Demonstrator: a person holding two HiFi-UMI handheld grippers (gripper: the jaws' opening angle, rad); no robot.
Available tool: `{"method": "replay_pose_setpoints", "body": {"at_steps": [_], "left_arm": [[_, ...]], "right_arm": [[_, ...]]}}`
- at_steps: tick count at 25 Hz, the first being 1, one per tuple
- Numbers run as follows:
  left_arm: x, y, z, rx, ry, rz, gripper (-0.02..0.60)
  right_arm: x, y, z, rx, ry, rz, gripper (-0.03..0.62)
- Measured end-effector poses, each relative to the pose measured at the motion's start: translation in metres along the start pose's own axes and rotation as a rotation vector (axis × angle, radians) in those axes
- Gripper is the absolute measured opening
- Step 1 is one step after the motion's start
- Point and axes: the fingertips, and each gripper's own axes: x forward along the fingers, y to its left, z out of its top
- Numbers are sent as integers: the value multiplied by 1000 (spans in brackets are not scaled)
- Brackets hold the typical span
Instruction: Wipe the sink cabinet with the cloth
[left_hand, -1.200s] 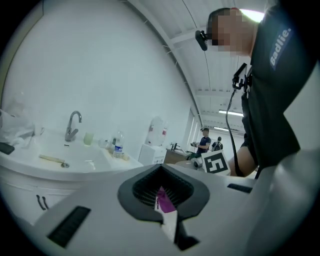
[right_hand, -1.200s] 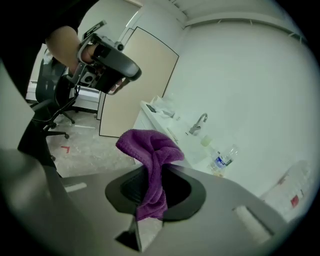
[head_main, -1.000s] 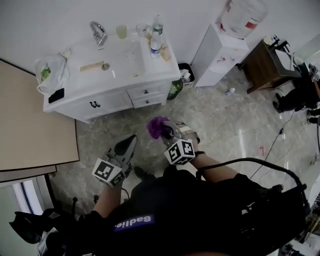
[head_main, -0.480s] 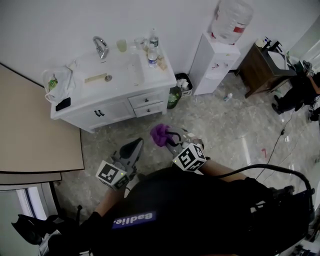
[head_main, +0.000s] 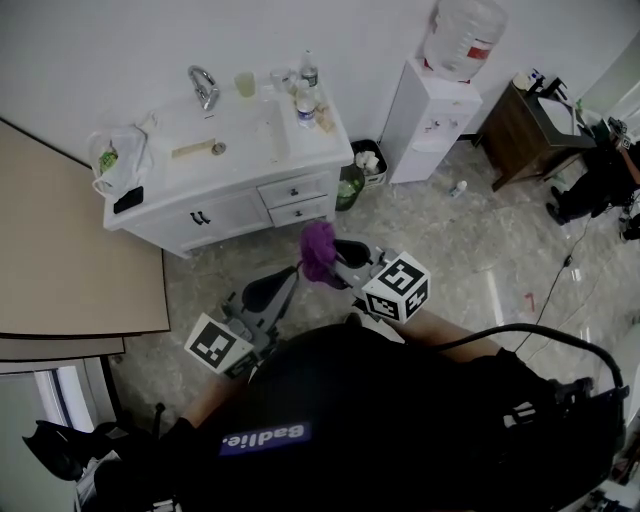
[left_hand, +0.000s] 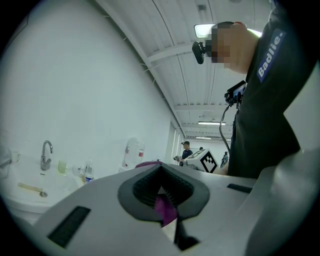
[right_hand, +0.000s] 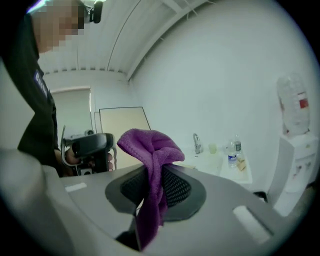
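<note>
Cloth held clear of sink cabinet (head_main: 236, 214).
Right gripper (right_hand: 152, 186) jaws clamped on purple cloth (right_hand: 151, 146); left gripper (left_hand: 162, 194) jaws together, just beside it.

Sink cabinet (head_main: 240, 210) against the wall (head_main: 120, 40), water dispenser (head_main: 430, 120) right (bin (head_main: 368, 160) between)

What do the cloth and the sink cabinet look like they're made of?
Cloth: soft purple fabric, probably microfibre; a looped nap shows, and it drapes limply from the right gripper. Sink cabinet: white painted, smooth finish with dark handles; likely wood or board, though the paint hides it.
</note>
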Motion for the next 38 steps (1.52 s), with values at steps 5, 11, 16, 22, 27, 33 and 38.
{"method": "replay_pose_setpoints", "body": {"at_steps": [5,11,16,22,27,33,38], "left_arm": [[2,-8,-6,-1,-6,-13,0],[6,-24,-31,-18,52,-61,0],[10,-34,-34,6,68,-78,0],[10,-33,-36,-3,67,-72,0],[9,-34,-36,-4,65,-72,0],[9,-36,-36,-7,64,-75,0],[10,-40,-37,-3,67,-76,0]], "right_arm": [[-4,14,9,21,-56,22,57],[-12,23,-6,23,-60,33,57],[-16,26,-10,27,-65,40,57],[-16,25,-17,28,-51,43,57],[-16,25,-21,39,-42,36,57],[-16,24,-22,48,-35,35,57],[-20,25,-23,44,-32,37,57]]}}
